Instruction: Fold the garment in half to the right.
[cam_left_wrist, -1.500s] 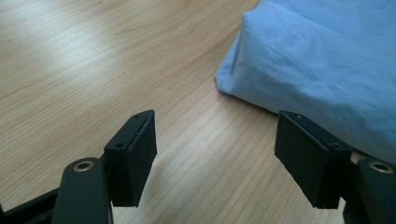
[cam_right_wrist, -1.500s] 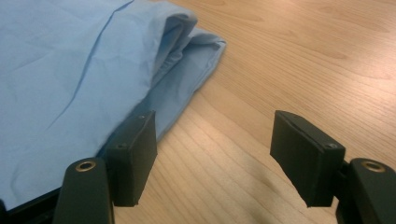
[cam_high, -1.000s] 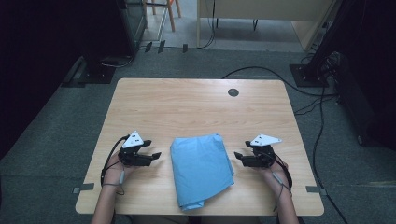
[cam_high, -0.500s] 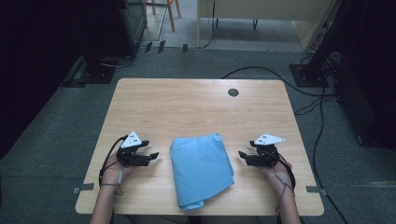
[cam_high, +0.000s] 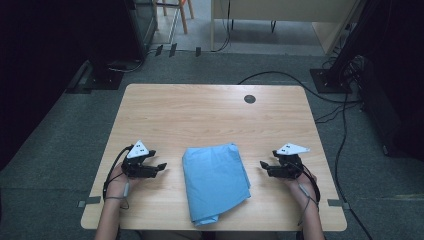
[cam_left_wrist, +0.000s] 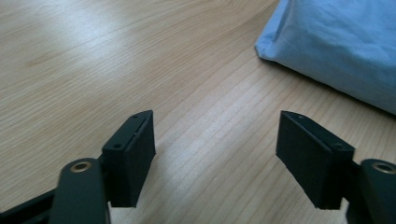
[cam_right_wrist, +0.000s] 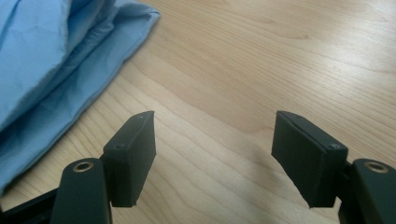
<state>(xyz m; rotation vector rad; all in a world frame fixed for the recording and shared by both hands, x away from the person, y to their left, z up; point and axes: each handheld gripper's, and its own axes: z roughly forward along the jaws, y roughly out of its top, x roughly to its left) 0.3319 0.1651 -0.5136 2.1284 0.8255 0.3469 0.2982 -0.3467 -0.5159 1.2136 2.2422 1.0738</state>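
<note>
**A:** How were your hands set at that moment?

**B:** Your forearms came in from the near edge of the table (cam_high: 210, 107), one on each side. Your left hand (cam_high: 119, 176) lay low over the wood with the left gripper (cam_high: 161, 166) pointing level toward the middle. Your right hand (cam_high: 296, 178) mirrored it, the right gripper (cam_high: 263, 164) aimed inward the same way.

**A:** And the jaws?

**B:** On both, you had them spread wide. In the left gripper view, bare wood showed between the two black pads (cam_left_wrist: 133, 156). The same held for the right gripper view, with its pads (cam_right_wrist: 134, 156) apart and nothing between them. You gripped nothing with either tool.

**A:** Where was the cloth?

**B:** The blue cloth (cam_high: 215, 180) lay folded on the near half of the table, between your two grippers. You kept each tool just beside it without touching.

**A:** What did you count?

**B:** One cloth, two grippers, two hands, one table. One small dark round disc (cam_high: 249, 99) sat near the far edge, well apart from the cloth.
</note>
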